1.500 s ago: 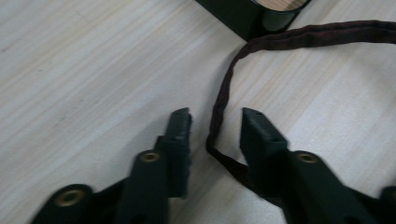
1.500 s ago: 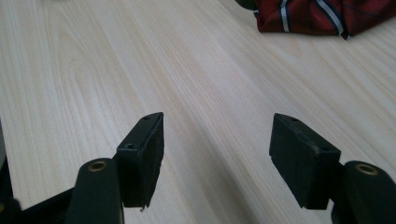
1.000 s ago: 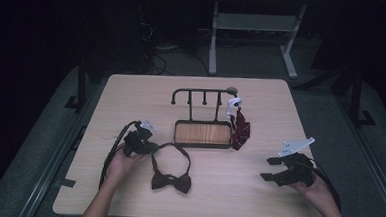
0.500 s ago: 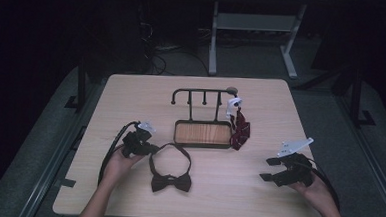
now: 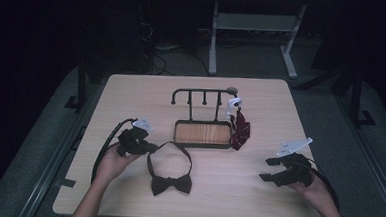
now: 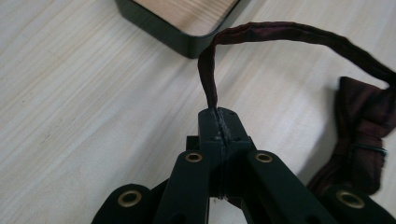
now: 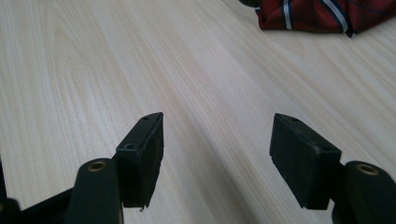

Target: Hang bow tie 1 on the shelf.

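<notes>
Fabric this limp will follow wherever you pull it: the bow tie (image 5: 171,182) lies flat on the desk (image 5: 132,90) at near centre, its neck strap (image 5: 171,146) looping away toward the far side until it almost reaches the tray stand (image 5: 202,133). Your left gripper (image 5: 146,147) has its fingers closed tight on that strap at the loop's left end, and in the left gripper view the band (image 6: 280,32) rises out of the pinch and arches over to the knot (image 6: 364,135) at the right. Expect it to be very light and soft, with no stiffness to hold a shape; the knot will dangle and swing if you lift by the strap. A hold on the strap suits hanging the loop over a peg, I judge, while a hold at the knot would give more control of the bow itself.

Your right gripper (image 5: 273,170) rests at the near right of the desk with its fingers spread wide and nothing between them. A red plaid tie (image 5: 239,128) with a white tag hangs at the right end of the rack (image 5: 202,93); its folds touch the desk beside the tray.

No brand, label or writing is legible anywhere.
</notes>
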Motion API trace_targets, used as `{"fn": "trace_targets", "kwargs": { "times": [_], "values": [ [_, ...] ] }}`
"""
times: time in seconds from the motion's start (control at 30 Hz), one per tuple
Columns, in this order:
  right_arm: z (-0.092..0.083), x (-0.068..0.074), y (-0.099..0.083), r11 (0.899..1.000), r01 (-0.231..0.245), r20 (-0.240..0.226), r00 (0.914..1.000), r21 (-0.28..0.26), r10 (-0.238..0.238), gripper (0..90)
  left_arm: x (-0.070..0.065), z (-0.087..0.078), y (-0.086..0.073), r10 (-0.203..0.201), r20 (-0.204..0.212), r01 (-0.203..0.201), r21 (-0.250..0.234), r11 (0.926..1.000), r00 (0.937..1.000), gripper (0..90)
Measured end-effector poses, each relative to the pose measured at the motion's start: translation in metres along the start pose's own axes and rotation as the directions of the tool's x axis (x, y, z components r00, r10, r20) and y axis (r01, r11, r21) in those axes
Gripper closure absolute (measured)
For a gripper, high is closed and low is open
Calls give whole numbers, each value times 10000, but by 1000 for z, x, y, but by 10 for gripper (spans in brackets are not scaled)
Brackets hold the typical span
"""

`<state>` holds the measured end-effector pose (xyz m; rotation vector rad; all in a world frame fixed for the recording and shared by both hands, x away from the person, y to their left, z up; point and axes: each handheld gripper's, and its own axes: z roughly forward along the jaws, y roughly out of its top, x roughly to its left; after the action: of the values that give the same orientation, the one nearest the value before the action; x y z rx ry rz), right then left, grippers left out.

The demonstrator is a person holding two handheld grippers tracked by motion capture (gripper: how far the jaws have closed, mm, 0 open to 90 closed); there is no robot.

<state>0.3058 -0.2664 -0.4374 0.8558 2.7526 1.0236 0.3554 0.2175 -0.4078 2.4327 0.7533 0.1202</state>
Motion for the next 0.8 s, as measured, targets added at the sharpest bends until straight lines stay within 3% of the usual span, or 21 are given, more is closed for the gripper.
{"fn": "trace_targets", "kwargs": {
  "times": [0.27, 0.4, 0.8],
  "values": [
    [2, 1, 1, 10000, -17, -36, 10000, 38, 17, 346, -4, -19, 3, 39, 187, -32, -410, 9992, 9998, 893],
    [2, 1, 1, 10000, -10, -29, 10000, 34, 11, 340, -6, -25, 5, 352, 186, -346, -302, 9989, 9992, 893],
    [3, 1, 1, 10000, 89, -60, 9999, -12, -89, 339, -16, -38, 16, 789, 104, -785, -375, 9962, 9968, 893]
  ]
}}
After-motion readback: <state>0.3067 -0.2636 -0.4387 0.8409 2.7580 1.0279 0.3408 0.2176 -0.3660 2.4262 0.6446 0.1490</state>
